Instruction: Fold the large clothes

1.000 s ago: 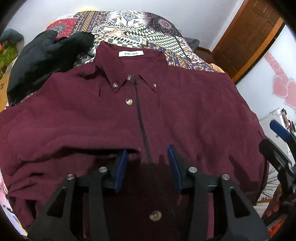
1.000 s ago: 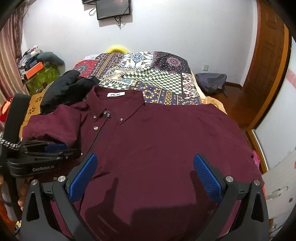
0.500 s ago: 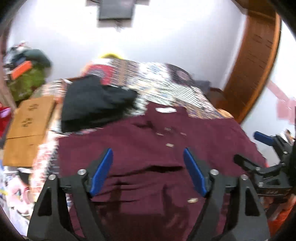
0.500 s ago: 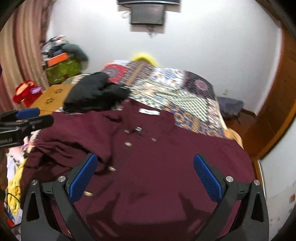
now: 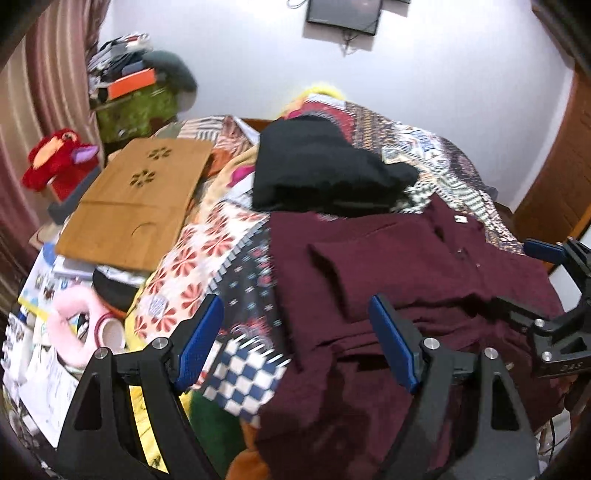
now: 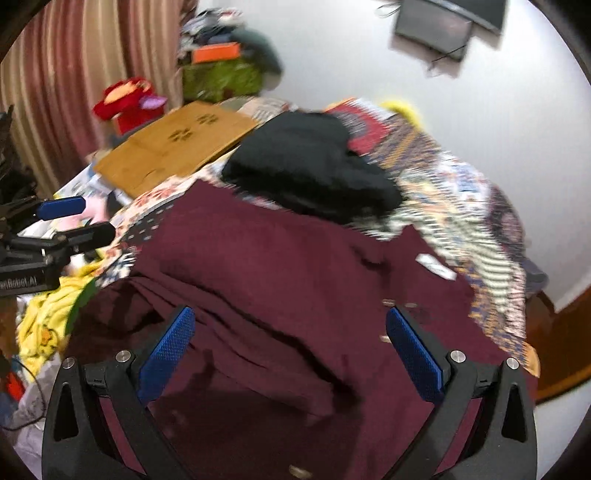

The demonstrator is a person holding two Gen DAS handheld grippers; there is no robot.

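Across the left wrist view, we see a wooden board (image 5: 136, 203) with flower-shaped cutouts at left centre, a red plush toy (image 5: 59, 158) at the left edge, and a wall screen (image 5: 343, 14) at the top. A lumpy black garment (image 5: 325, 170) sits in the centre, its lower edge touching the maroon shirt (image 5: 399, 273) below it. This soft, creased shirt spreads over the lower right, lying on a patchwork bedspread (image 5: 207, 258) of checks and floral prints. Our left gripper (image 5: 295, 343) shows black arms with ribbed blue pads, jaws wide apart and holding nothing. Our right gripper (image 5: 546, 288) enters at the right edge over the shirt.

Across the right wrist view, which is blurred, the same board (image 6: 177, 147) lies upper left before a striped pink curtain (image 6: 59, 74), with the red toy (image 6: 125, 99) between them. The black garment (image 6: 310, 166) sits in the upper centre, overlapping the shirt (image 6: 295, 295), which fills the lower middle in long folds. A white label (image 6: 436, 267) marks its collar at right. Our right gripper (image 6: 291, 350) hangs above the cloth, jaws wide apart and empty. Our left gripper (image 6: 70, 218) juts in from the left edge, jaws parted.
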